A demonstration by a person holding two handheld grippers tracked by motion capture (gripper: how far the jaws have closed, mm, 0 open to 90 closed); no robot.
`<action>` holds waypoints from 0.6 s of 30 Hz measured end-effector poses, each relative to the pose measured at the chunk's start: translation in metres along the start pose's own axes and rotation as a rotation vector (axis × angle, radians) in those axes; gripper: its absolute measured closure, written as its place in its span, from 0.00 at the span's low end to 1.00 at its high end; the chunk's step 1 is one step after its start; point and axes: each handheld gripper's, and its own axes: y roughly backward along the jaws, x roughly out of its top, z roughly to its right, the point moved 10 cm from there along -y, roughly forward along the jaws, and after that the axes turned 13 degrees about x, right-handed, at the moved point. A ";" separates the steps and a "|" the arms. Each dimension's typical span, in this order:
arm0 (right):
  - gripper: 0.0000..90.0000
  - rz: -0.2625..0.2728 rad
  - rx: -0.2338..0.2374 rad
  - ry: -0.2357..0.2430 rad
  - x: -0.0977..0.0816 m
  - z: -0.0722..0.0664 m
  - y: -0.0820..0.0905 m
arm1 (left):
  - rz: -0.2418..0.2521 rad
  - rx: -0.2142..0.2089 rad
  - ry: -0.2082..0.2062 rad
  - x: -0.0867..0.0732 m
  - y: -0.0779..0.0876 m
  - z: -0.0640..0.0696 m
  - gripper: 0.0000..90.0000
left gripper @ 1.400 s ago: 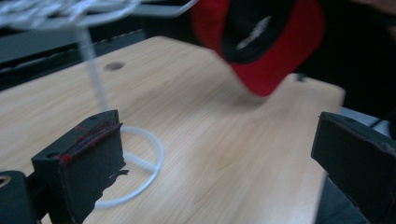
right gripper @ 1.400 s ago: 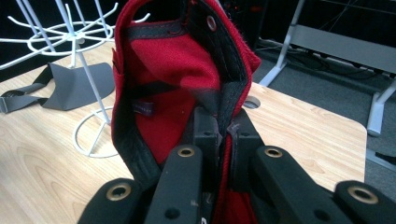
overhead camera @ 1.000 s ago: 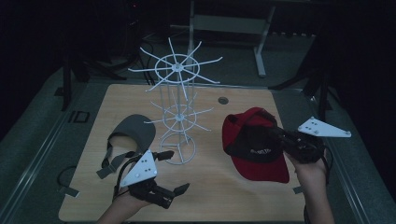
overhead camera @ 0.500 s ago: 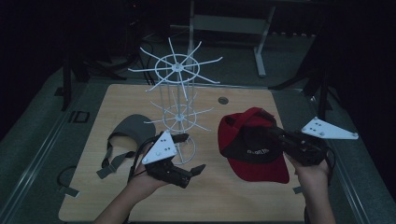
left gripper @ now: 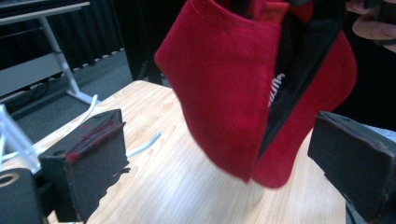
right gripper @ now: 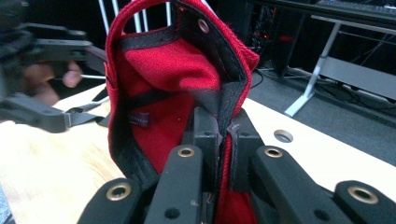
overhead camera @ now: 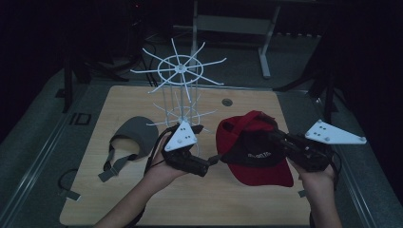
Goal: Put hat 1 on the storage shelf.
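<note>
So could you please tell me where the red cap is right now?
In the high view the red cap is at the table's right, clamped at its edge by the right claw, with the white wire rack to its left.

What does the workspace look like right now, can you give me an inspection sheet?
Surface: wooden tabletop with a round hole.
Job's things: red cap, raised and hanging, its rim pinched; white wire rack, upright.
Clutter: grey cap lying flat at the left.
Grippers: right tool shut on the red cap; left tool open, the cap hanging just beyond its jaws.
Cables: one on the floor left of the table.
Surroundings: dark room, grey desk frame behind.
</note>
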 end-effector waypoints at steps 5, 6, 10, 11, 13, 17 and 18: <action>0.94 0.000 0.019 0.015 0.002 -0.008 -0.002 | 0.000 -0.009 0.001 0.010 -0.013 0.006 0.07; 0.94 0.000 0.022 0.015 0.002 -0.009 -0.003 | -0.001 -0.015 -0.005 0.011 -0.014 0.007 0.07; 0.94 -0.002 0.031 0.023 0.002 -0.014 -0.004 | -0.001 -0.012 -0.019 0.019 -0.020 0.011 0.16; 0.94 -0.003 0.032 0.025 0.002 -0.015 -0.004 | 0.001 -0.013 -0.020 0.021 -0.021 0.011 0.16; 0.94 0.000 0.029 0.026 0.002 -0.015 -0.004 | -0.007 -0.004 -0.027 0.023 -0.024 0.011 0.21; 0.94 0.002 0.026 0.024 0.002 -0.015 -0.003 | -0.011 0.018 -0.035 0.024 -0.026 0.011 0.40; 0.94 0.001 0.023 0.028 0.002 -0.015 -0.003 | -0.016 0.030 -0.035 0.025 -0.026 0.011 0.47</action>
